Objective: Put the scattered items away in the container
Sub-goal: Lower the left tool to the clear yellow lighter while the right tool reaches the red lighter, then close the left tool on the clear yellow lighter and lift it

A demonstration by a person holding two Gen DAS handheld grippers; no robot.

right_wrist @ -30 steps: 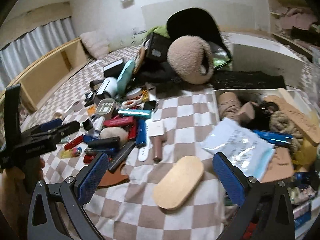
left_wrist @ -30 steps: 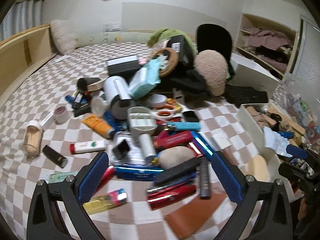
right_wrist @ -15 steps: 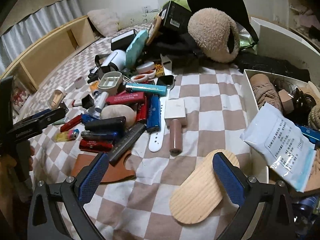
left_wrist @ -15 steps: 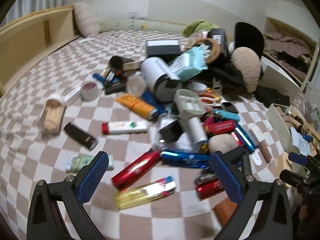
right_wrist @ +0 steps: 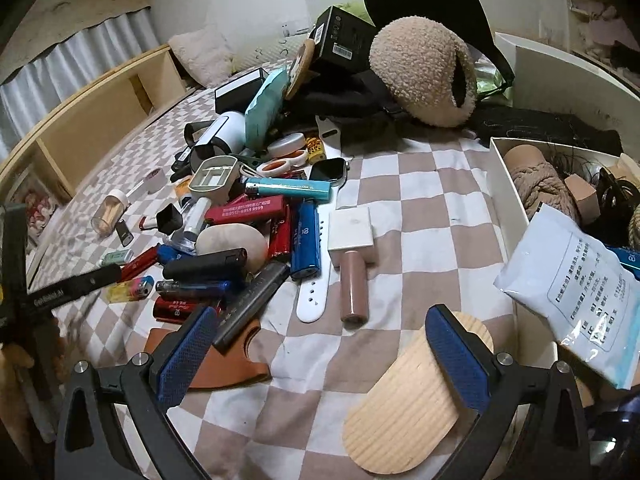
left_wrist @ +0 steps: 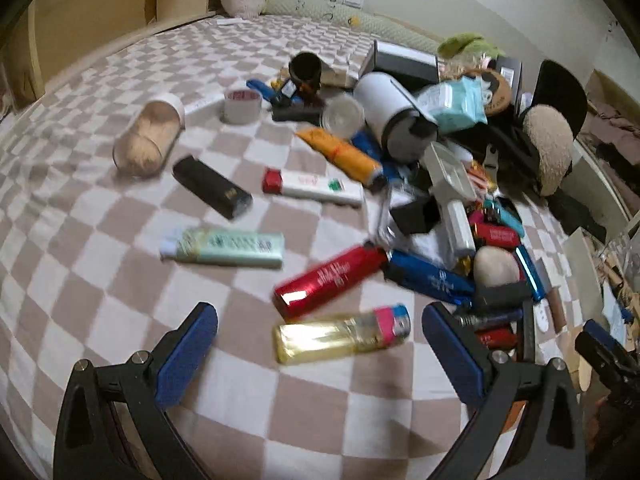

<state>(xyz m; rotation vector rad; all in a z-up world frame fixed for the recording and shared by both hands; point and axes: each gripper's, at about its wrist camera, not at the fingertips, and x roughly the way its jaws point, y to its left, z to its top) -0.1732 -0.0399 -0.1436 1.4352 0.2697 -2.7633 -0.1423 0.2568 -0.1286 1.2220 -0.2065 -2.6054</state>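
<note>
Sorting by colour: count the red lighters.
4 red lighters: one beside the teal lighter, one beside the blue lighter, one near the yellow lighter, one at the pile's near edge. Others may be buried.

Left gripper [left_wrist: 320, 338]: jaws closing, nothing pressed between them; the yellow transparent lighter with pink-and-blue cap [left_wrist: 342, 334] lies in the gap, bare checkered brown-and-white bedspread [left_wrist: 120, 280] to its left. The glossy red cylindrical tube [left_wrist: 330, 280] lies just beyond it. Right gripper [right_wrist: 320, 344]: open cloth ahead; the oval pale wooden board [right_wrist: 412, 412] lies under its right finger, the brown leather piece [right_wrist: 224, 364] under its left. The white rectangular container [right_wrist: 506, 196], crowded, bounds the right side.
</note>
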